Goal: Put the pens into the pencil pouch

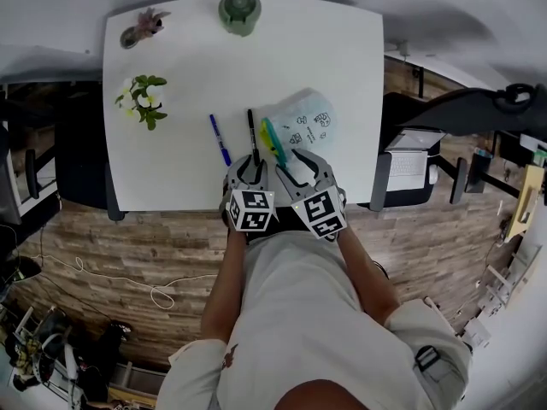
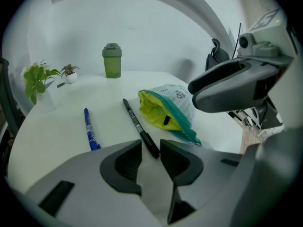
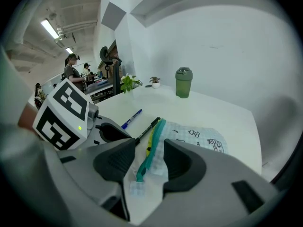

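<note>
The person wears a pale short-sleeved shirt. The left gripper and right gripper are grey with black pads, each bearing a cube of black-and-white square markers.

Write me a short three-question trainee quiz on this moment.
1. Multiple choice: whose end lies between the left gripper's jaws? A the blue pen, B the black pen, C nothing.
2. True or false: the pencil pouch is zipped shut.
3. How many pens lie on the table outside the pouch?
Key: 1 B; 2 false, its mouth gapes open; 3 two, the black one and the blue pen.
</note>
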A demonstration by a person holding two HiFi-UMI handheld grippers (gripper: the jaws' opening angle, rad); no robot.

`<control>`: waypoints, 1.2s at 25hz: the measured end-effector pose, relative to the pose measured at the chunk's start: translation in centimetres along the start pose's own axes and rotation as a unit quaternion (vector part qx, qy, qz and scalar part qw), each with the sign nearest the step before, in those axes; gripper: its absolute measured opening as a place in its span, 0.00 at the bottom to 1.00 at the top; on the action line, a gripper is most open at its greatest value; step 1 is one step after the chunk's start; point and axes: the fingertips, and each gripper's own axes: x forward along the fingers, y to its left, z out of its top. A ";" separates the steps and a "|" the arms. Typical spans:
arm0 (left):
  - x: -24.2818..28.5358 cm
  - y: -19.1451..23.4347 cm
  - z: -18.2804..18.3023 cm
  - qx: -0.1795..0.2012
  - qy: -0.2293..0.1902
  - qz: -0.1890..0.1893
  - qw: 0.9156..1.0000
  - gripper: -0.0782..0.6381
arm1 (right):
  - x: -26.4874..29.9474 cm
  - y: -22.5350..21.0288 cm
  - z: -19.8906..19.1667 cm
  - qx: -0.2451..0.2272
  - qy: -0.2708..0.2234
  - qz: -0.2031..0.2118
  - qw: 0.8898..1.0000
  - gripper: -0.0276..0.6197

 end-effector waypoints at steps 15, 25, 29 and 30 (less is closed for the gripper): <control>-0.5 1.6 -0.2 0.002 0.001 -0.010 1.000 0.18 | 1.1 -0.5 0.2 0.002 0.008 -0.046 0.999 0.31; -2.8 4.2 0.8 0.011 -0.012 -0.019 1.000 0.18 | 2.6 -1.3 0.5 -0.033 0.038 -0.092 0.995 0.30; -4.2 4.4 1.3 0.028 -0.016 -0.040 0.999 0.18 | 3.7 -1.6 -0.1 -0.047 0.054 -0.106 0.992 0.28; -4.6 4.5 1.3 0.034 -0.017 -0.047 0.998 0.18 | 3.8 -1.8 -0.2 -0.046 0.056 -0.109 0.991 0.25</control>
